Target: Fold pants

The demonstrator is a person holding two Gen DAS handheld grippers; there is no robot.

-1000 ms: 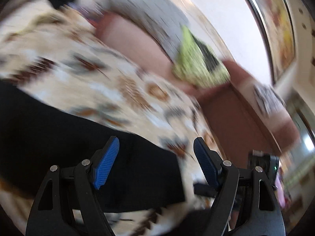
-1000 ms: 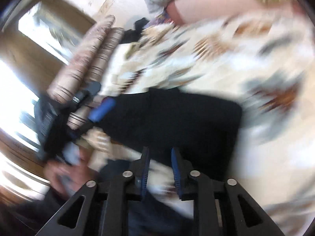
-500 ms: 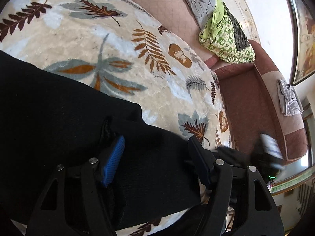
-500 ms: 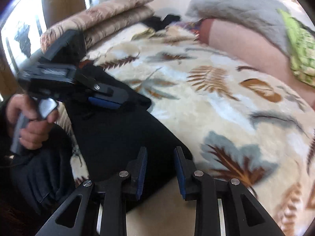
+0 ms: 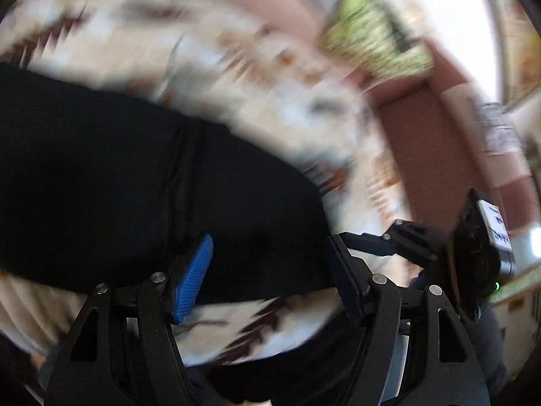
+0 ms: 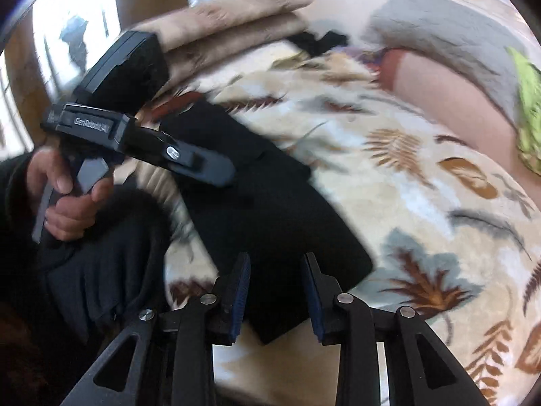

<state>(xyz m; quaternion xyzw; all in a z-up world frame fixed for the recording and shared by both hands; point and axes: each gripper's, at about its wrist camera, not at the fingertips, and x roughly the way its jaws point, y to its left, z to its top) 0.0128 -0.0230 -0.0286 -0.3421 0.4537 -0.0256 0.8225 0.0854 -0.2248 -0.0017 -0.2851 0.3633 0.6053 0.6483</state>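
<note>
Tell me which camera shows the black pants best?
The right wrist view: it is sharper, and the black pants show both side edges and a near corner on the leaf-print blanket. The left wrist view is blurred and shows the pants as a dark band cut off at the picture's left edge.

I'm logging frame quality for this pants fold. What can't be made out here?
- Left wrist view: motion blur smears the blanket pattern.
- Black pants: their near edge hides behind the right gripper, whose jaws are opening.
- Left gripper fingertips: contact with cloth unclear.

Bright daylight, apparently from window (image 6: 64,30); left view motion-smeared (fisheye rims dark), right sharper.
</note>
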